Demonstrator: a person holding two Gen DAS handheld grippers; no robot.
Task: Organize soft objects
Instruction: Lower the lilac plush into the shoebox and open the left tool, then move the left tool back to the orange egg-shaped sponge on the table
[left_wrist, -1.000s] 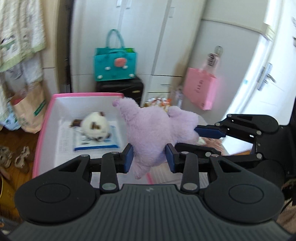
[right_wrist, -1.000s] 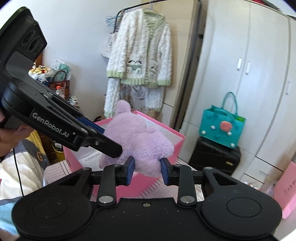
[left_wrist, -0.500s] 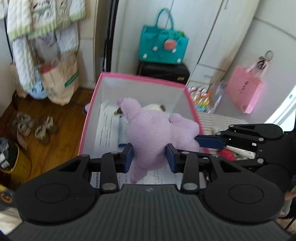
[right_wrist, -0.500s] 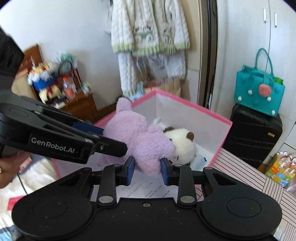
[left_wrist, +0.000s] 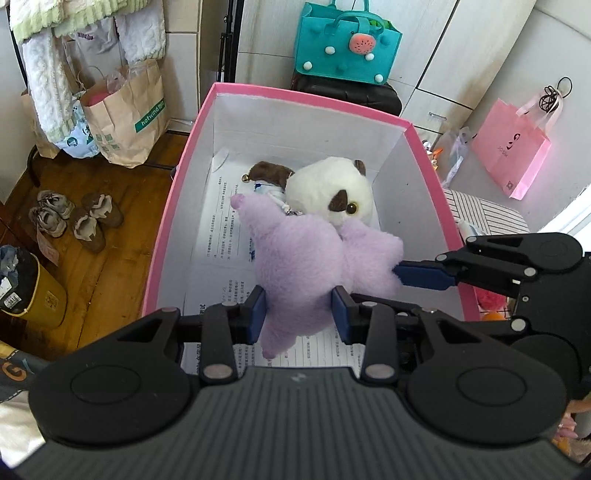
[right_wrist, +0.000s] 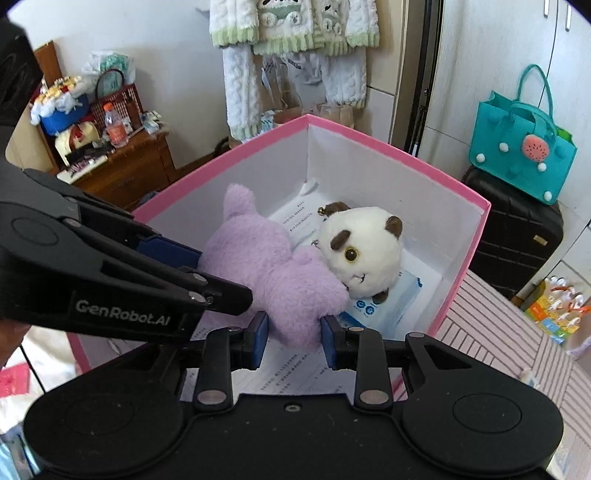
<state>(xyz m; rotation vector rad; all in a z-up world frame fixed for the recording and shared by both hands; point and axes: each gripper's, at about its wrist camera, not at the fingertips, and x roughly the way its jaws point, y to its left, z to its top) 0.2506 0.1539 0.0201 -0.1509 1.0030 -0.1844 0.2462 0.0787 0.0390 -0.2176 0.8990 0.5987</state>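
Both tongs are clamped on the same toy: the left gripper (left_wrist: 298, 314) pinches the lower limb of the purple plush (left_wrist: 306, 266), its blue pads sunk into the fur on either side, and the right gripper (right_wrist: 293, 334) squeezes another lobe of it from the opposite side. The plush hangs between them over the open pink box (left_wrist: 173, 206), inside its walls near the front edge and seemingly just above the printed paper sheets (left_wrist: 218, 236) lining the bottom; I cannot tell whether it touches them. Its far side presses against the white-and-brown plush (left_wrist: 332, 195), which lies toward the back wall of the box. To finish this well, I would lower both hands together so the toy settles flat on the free floor by the left wall, not piled on its neighbour. Then release both grips at once and lift straight up, so the fur does not snag and drag the toy back out.
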